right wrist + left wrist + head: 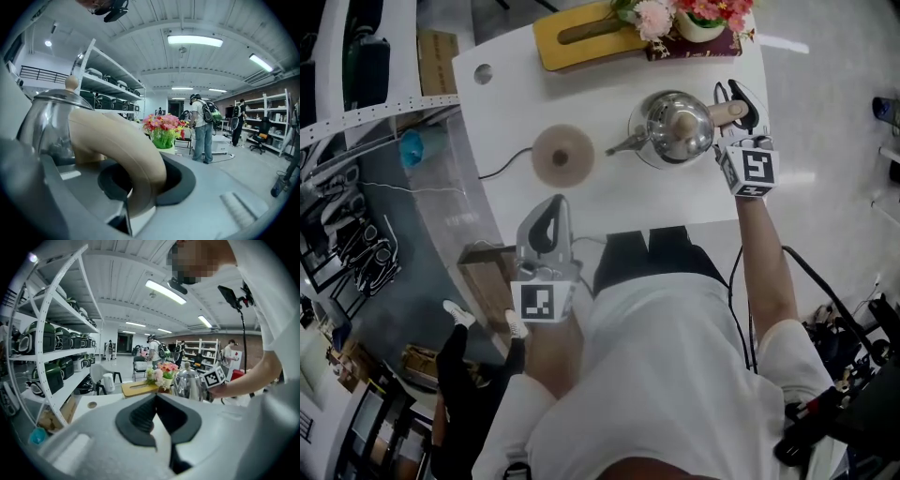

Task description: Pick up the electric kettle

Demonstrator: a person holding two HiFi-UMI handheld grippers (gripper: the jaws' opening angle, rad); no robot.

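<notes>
The steel electric kettle (675, 129) with a beige handle (729, 112) is over the right part of the white table (609, 202); whether it rests there I cannot tell. Its round brown base (562, 155) with a black cord lies apart to the left. My right gripper (735, 111) is shut on the handle, which curves between its jaws in the right gripper view (126, 150), with the kettle body (47, 122) close on the left. My left gripper (551, 220) hangs at the table's front edge, shut and empty (156, 395). The kettle (190, 383) shows beyond it.
A yellow board (577, 42) and a pot of pink and red flowers (694, 14) stand at the table's far edge. A cable hole (483, 73) is at the far left corner. Shelves (56, 357) with appliances stand to the left.
</notes>
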